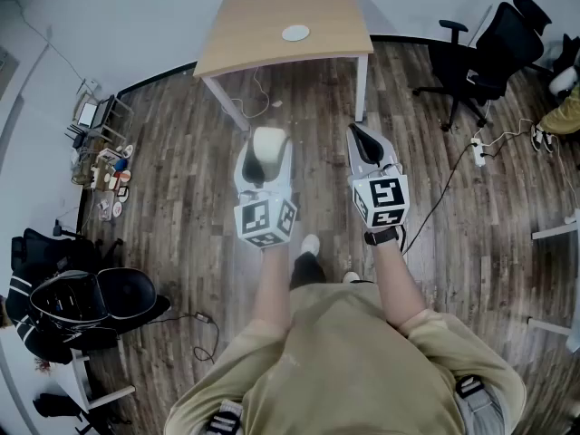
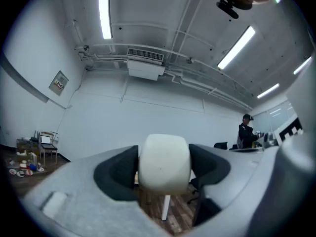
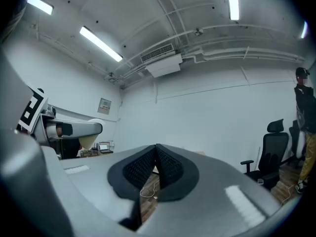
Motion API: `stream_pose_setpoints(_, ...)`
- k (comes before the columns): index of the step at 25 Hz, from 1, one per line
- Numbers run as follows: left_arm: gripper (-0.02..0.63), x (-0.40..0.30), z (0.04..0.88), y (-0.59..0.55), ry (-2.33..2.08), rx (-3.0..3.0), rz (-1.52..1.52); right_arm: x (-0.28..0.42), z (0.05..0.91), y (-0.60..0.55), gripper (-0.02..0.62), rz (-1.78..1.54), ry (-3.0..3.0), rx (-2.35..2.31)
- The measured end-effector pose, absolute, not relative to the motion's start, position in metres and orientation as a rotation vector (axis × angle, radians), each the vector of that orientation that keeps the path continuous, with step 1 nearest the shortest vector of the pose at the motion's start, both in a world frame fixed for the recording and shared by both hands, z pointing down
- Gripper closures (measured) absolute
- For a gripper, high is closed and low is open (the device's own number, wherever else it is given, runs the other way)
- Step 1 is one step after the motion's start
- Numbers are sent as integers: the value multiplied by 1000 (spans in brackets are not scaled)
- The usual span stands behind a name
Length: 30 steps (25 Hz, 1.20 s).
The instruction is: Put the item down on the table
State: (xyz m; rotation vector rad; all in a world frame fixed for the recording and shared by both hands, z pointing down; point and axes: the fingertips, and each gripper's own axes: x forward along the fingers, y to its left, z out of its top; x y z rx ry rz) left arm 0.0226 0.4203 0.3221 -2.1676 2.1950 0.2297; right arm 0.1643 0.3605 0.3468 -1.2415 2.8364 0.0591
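Observation:
My left gripper (image 1: 268, 145) is shut on a cream-white rounded block (image 1: 268, 142), held level over the wooden floor a short way in front of the light wooden table (image 1: 258, 34). In the left gripper view the block (image 2: 164, 163) fills the gap between the two dark pads (image 2: 121, 174). My right gripper (image 1: 362, 140) hangs beside it on the right, shut with nothing in it; its ribbed pads (image 3: 143, 169) meet tip to tip. A small white disc (image 1: 295, 33) lies on the table top. From the right gripper view the left gripper with the block (image 3: 89, 140) shows at the left.
A black office chair (image 1: 489, 48) stands right of the table, with a power strip and cable (image 1: 477, 151) on the floor. A low shelf with clutter (image 1: 101, 157) and a black bag (image 1: 86, 302) are at the left. A person (image 2: 245, 132) stands far right.

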Motion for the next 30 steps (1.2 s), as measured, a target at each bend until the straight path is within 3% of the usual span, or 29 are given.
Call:
stream_pose_setpoints(11,287,-44,343,330,2161,-2238,320,113,377,274,591,-13,2791,-1386)
stream_pose_setpoints(22,287,-138,352,235,2157,-2303,384,16,379,190,591,-25,2819,-1346)
stream_pose_setpoints(30,287,-150,358,158,2179,-2317,362,-7,382,108,591,-74,2797,-1308)
